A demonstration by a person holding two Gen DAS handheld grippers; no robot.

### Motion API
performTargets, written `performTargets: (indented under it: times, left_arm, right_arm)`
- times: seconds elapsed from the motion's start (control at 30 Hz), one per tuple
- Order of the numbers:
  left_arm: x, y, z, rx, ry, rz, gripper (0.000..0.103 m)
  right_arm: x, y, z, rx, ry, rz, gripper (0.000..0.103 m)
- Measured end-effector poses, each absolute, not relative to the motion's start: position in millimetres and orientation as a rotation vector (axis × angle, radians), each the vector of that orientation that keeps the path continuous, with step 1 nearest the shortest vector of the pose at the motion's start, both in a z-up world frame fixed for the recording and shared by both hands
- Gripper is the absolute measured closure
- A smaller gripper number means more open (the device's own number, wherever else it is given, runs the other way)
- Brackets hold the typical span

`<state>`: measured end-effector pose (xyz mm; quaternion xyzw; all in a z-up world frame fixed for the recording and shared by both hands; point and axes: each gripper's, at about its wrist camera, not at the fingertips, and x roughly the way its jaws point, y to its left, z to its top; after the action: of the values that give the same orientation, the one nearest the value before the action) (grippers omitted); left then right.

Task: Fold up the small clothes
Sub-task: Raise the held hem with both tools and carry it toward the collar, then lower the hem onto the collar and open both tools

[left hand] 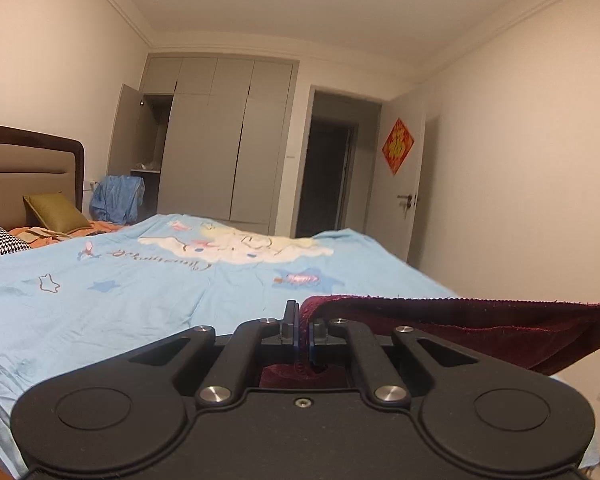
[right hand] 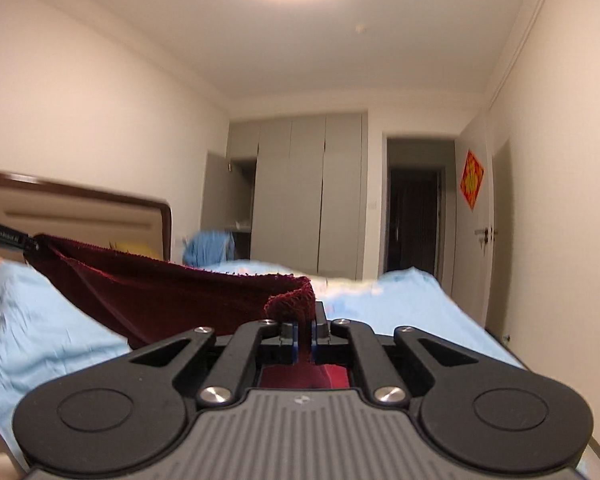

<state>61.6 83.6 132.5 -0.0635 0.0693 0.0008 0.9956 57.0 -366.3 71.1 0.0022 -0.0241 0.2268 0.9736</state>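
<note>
A dark red cloth [left hand: 480,328] hangs stretched in the air above the bed. My left gripper [left hand: 303,330] is shut on its left corner, and the cloth runs off to the right edge of that view. My right gripper [right hand: 305,330] is shut on the other corner, where the hem bunches over the fingers. In the right wrist view the cloth [right hand: 172,292] sags to the left, up to the left gripper's tip [right hand: 28,246] at the far left. Both views look level across the bed.
A light blue printed bedsheet [left hand: 172,280] covers the bed. Pillows [left hand: 56,210] and a headboard [left hand: 28,168] are at the left. A blue garment [left hand: 118,198] hangs by the grey wardrobe [left hand: 228,140]. An open door [left hand: 404,184] is at the right.
</note>
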Motion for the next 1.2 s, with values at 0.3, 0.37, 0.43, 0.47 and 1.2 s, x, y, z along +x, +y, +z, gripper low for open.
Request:
performTargets:
  times: [0.3,0.37,0.43,0.47,1.2]
  left_arm:
    - [24,97,160,-0.211,0.092,-0.098,0.100]
    - [23,100,161,-0.219,0.107,-0.117,0.100]
    - [28,101,159,-0.206,0.136,-0.126,0.100]
    - [34,101,158,-0.190,0.156,-0.120,0.100]
    - [244,131,101,-0.126,0.500,-0.018,0.094]
  right_arm:
    - [29,-403,109,0.077,-0.149,0.543,0.097]
    - [27,-408,111,0.099,-0.152,0.558,0.097]
    - [32,-412,112,0.102,-0.143,0.556,0.097]
    - [23,-416,112,0.091,-0.138,0.550,0.097]
    - [197,-331,61,-0.021,0.186,0.422,0.096]
